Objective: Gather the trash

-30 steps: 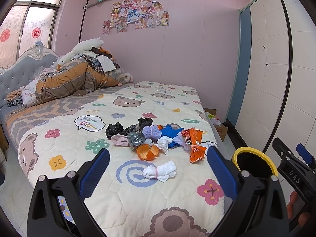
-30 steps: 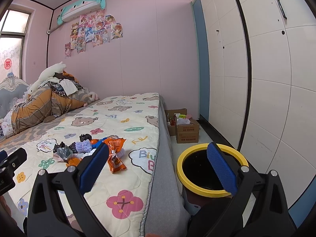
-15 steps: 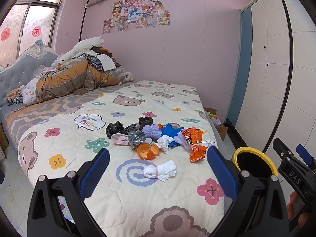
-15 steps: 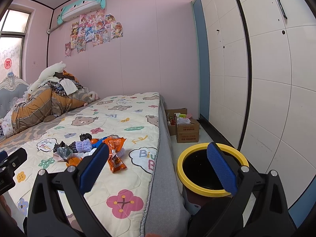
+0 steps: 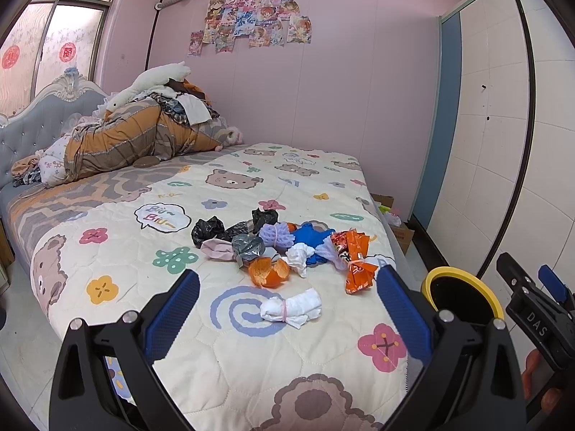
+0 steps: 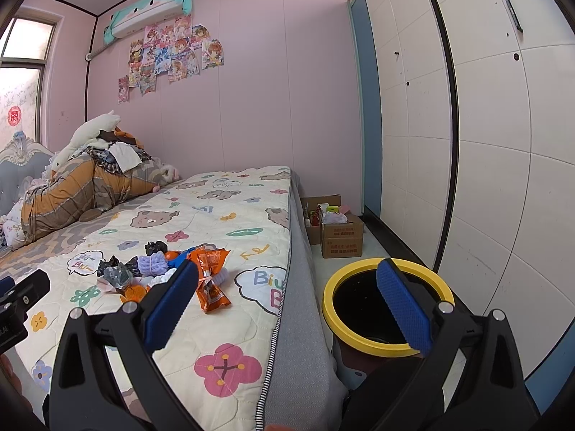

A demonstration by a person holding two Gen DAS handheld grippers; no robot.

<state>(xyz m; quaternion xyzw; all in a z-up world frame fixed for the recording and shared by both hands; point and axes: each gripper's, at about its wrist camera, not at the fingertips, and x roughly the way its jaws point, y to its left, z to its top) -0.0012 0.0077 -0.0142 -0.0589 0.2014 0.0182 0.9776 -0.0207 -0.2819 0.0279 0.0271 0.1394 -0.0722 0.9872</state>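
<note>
A heap of trash lies on the quilted bed: black bags, a grey wad, a purple wad, blue scrap, orange peel, orange wrappers and a white tied wad nearest me. My left gripper is open and empty, above the bed's near end, short of the heap. My right gripper is open and empty, over the bed's right edge. A black bin with a yellow rim stands on the floor to the right; it also shows in the left wrist view.
Piled bedding and a plush toy lie at the headboard end. Cardboard boxes sit on the floor by the far wall. White wardrobe doors run along the right. The right gripper's body shows at the left view's right edge.
Both grippers have stayed almost still; the left view has shifted only slightly. Nothing on the bed has moved.
</note>
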